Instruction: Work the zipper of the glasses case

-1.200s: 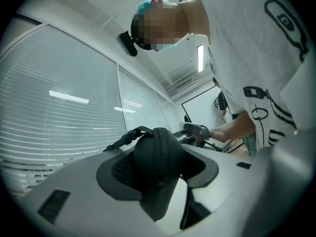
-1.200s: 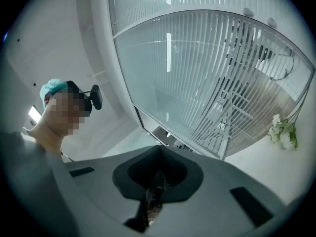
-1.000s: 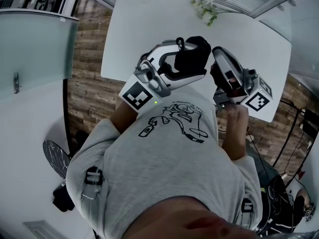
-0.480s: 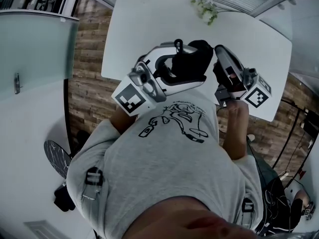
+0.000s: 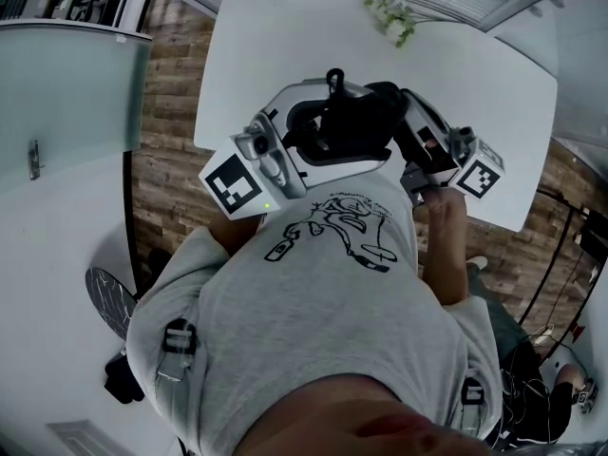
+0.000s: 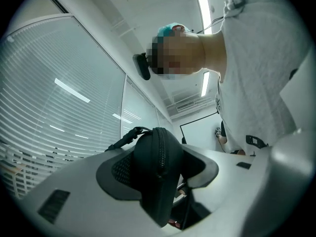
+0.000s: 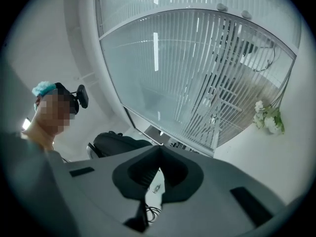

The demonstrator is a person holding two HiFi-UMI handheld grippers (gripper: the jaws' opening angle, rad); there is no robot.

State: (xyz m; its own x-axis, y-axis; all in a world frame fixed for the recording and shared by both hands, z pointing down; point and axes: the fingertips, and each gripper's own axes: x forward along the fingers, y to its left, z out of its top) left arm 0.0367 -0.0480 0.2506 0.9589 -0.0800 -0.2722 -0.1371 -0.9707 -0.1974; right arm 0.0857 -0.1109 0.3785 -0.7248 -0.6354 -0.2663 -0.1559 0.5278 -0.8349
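While L gripper [image 6: 157,169] clamps the glasses case [image 6: 159,141] edge-on, zipper [image 6: 160,157] toward its cam, R gripper [image 7: 158,169] sits pressed shut on nothing, case at its 10 o'clock. Prob. approach step; next needs R jaws spread, then pinched on the pull (not spotted yet).

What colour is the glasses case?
The glasses case is black, zipper included; clearest in the left gripper view.
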